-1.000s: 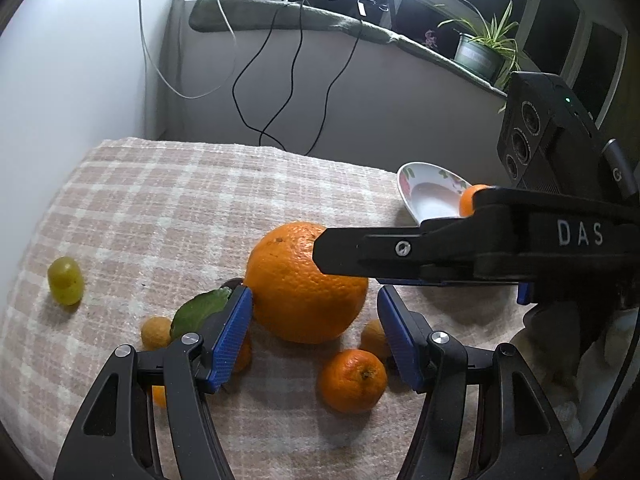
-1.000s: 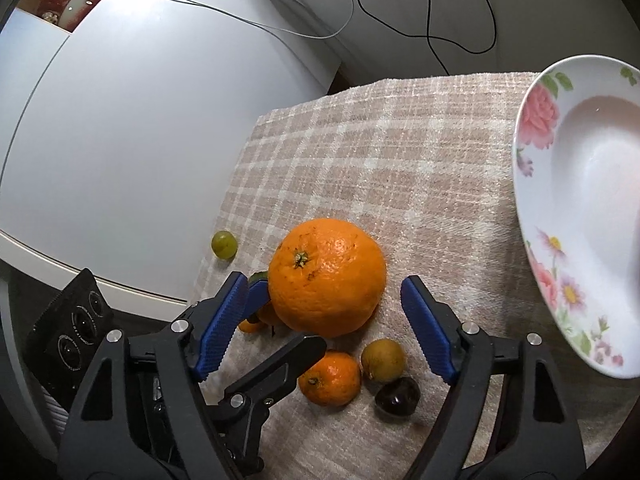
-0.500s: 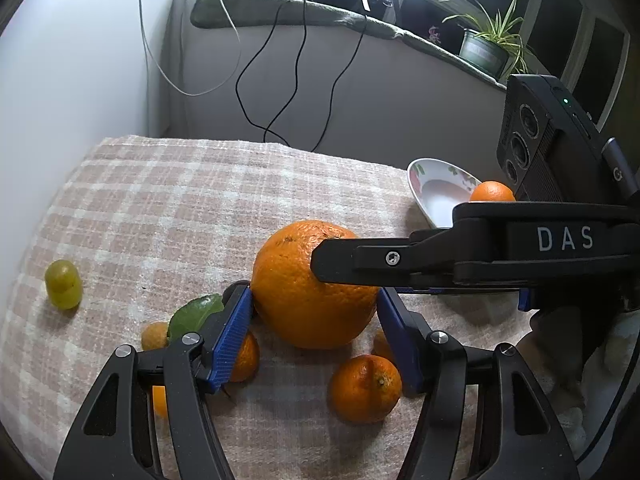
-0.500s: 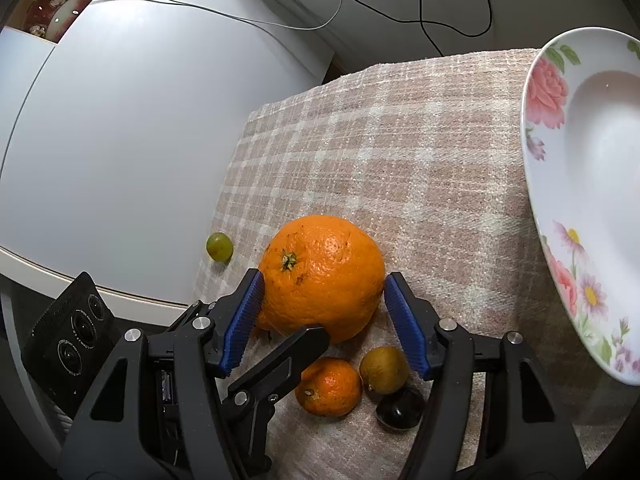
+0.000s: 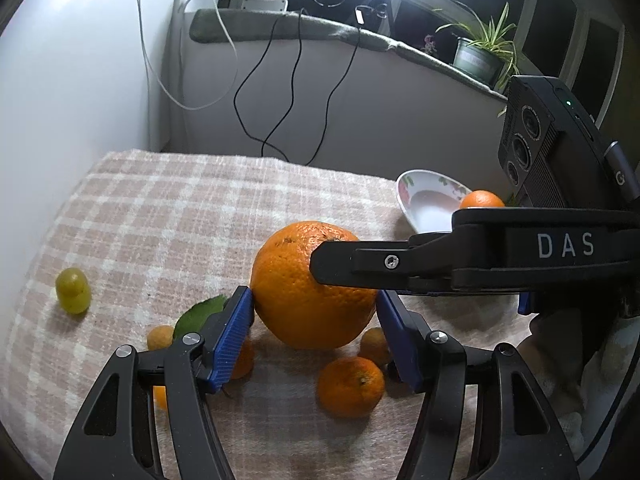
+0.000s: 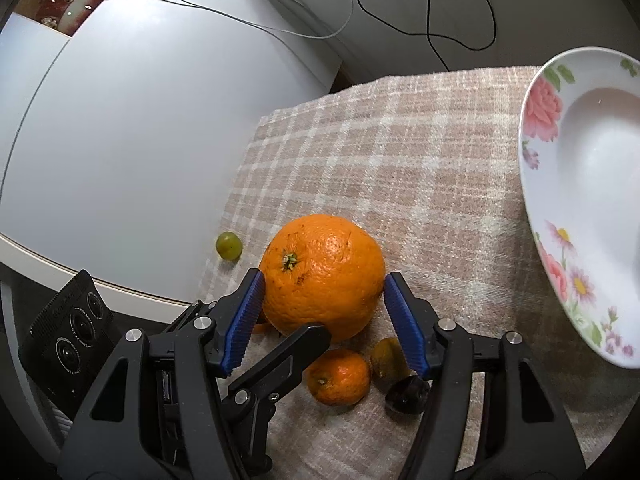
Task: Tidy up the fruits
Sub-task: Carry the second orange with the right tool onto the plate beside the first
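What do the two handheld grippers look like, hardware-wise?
Both match: the left gripper and right gripper have black plastic arms with silver screws and blue ribbed pads on the jaws. The right one's side reads "DAS" in white; a black multi-lens camera block with a green LED sits above it.

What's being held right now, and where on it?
The large orange: the right gripper clamps its two opposite sides with its blue pads. The left gripper also flanks it, but I cannot tell whether its pads press.
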Demonstrator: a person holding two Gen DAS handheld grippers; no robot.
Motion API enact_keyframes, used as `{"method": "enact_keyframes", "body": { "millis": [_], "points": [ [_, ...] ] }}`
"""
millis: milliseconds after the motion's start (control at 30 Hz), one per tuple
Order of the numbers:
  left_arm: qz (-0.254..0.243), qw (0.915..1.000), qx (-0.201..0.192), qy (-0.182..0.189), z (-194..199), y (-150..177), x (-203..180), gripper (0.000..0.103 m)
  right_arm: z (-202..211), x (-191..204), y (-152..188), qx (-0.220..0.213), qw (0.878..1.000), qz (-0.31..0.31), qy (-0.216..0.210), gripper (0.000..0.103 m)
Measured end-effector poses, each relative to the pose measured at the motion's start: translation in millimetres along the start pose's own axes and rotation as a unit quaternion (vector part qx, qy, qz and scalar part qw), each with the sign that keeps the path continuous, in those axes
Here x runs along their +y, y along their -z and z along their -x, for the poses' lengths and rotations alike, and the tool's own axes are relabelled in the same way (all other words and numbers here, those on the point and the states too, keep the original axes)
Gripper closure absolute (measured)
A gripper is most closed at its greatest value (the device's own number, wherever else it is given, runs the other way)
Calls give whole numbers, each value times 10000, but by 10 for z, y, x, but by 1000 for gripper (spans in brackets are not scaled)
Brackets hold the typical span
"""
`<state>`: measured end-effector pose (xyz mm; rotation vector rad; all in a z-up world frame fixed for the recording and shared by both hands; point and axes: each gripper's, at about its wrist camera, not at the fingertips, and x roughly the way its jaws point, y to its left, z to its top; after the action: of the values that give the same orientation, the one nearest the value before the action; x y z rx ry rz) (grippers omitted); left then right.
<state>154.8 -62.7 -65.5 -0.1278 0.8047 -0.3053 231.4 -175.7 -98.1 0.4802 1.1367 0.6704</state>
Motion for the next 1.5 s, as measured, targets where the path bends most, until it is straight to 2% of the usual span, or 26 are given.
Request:
{"method": "enact_keyframes", "body": {
  "millis": [300, 833, 1233, 1500],
  "points": [
    [-129, 9997, -175, 133, 73, -102, -220, 40, 332, -10, -5, -240, 9997, 47, 13, 38],
    [-515, 9971, -173, 541, -278, -388, -840, 40, 991, -560, -120, -747, 9965, -272, 261, 38],
    [-592, 9958, -13, 695, -689, -498, -1079, 40, 1110, -956, -201, -953, 9927, -600, 432, 38],
    [-747, 9949, -62, 681, -772, -514, -1105, 39, 1080, -961, -256, -963, 9922, -624, 493, 38]
  ]
}}
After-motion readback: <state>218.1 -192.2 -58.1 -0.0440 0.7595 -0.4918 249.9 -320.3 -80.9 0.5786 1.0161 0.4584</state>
